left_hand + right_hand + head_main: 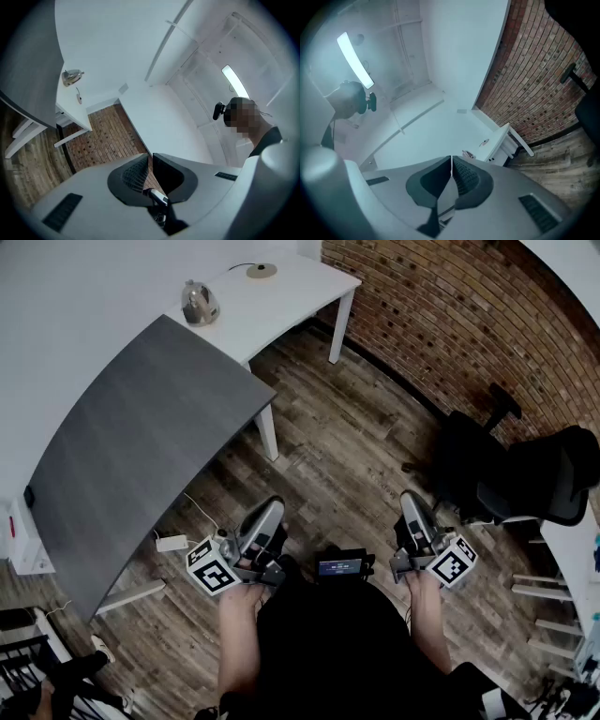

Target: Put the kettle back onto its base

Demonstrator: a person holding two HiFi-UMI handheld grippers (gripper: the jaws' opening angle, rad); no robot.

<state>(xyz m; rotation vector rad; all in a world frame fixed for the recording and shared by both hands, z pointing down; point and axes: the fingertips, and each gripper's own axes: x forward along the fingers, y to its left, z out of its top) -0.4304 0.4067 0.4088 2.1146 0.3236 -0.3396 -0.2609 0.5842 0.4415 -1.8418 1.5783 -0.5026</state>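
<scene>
A shiny metal kettle [200, 303] stands on the white table [300, 292] at the far end of the room. Its round tan base [262, 271] lies apart from it, farther along the same table, with a cord. Both grippers are held close to my body, far from the table. My left gripper [267, 517] is shut with nothing in it, and so is my right gripper [413, 508]. The left gripper view shows the kettle [71, 77] and base [79, 97] small and distant. In the right gripper view the kettle [468, 154] and base [485, 142] sit just past my gripper's tips.
A long dark grey desk [131, 456] runs along the left wall between me and the white table. Black office chairs [525, 474] stand at the right by the brick wall [450, 306]. A white power adapter [172, 543] with its cable lies on the wooden floor.
</scene>
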